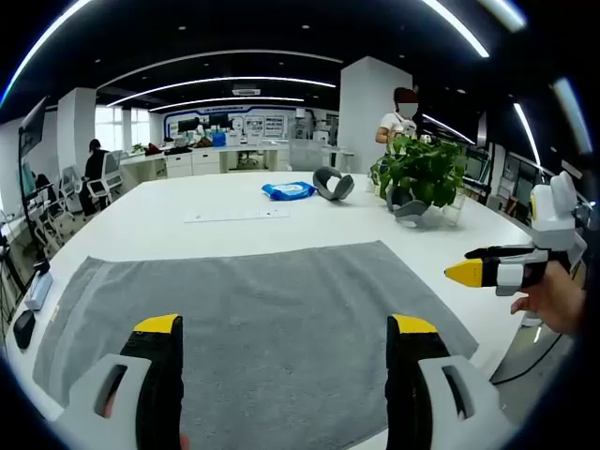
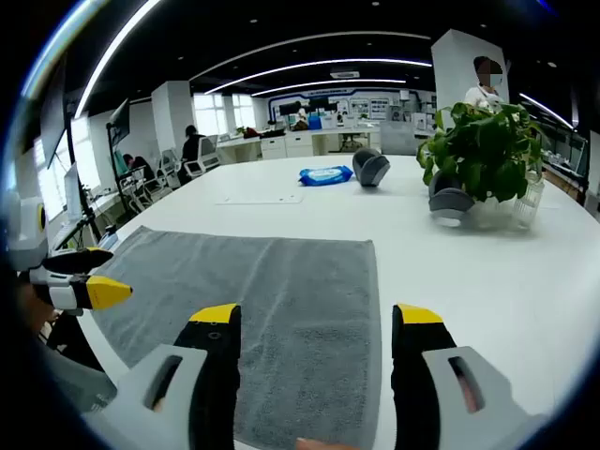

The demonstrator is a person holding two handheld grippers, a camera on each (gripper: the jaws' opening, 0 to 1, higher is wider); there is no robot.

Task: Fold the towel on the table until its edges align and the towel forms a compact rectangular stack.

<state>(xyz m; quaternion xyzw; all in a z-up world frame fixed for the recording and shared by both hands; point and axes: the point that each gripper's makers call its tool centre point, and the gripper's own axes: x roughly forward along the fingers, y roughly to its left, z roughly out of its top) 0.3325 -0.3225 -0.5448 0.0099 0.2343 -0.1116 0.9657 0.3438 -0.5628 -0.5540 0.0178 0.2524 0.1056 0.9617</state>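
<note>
Towel (image 1: 272, 314), grey: being displayed flat and unfolded on the white table (image 1: 169, 216), along its near edge. Left gripper (image 1: 286, 330): being held above the towel's near part, jaws spread wide, nothing between them. Right gripper (image 2: 317, 319): being held likewise over the towel, jaws wide apart and empty. Potted plant (image 2: 483, 141), blue packet (image 2: 325, 175) and grey rounded object (image 2: 370, 167): being kept farther back on the table, well apart from the towel.

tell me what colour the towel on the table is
Plain grey; the towel shows best in the left gripper view.
</note>
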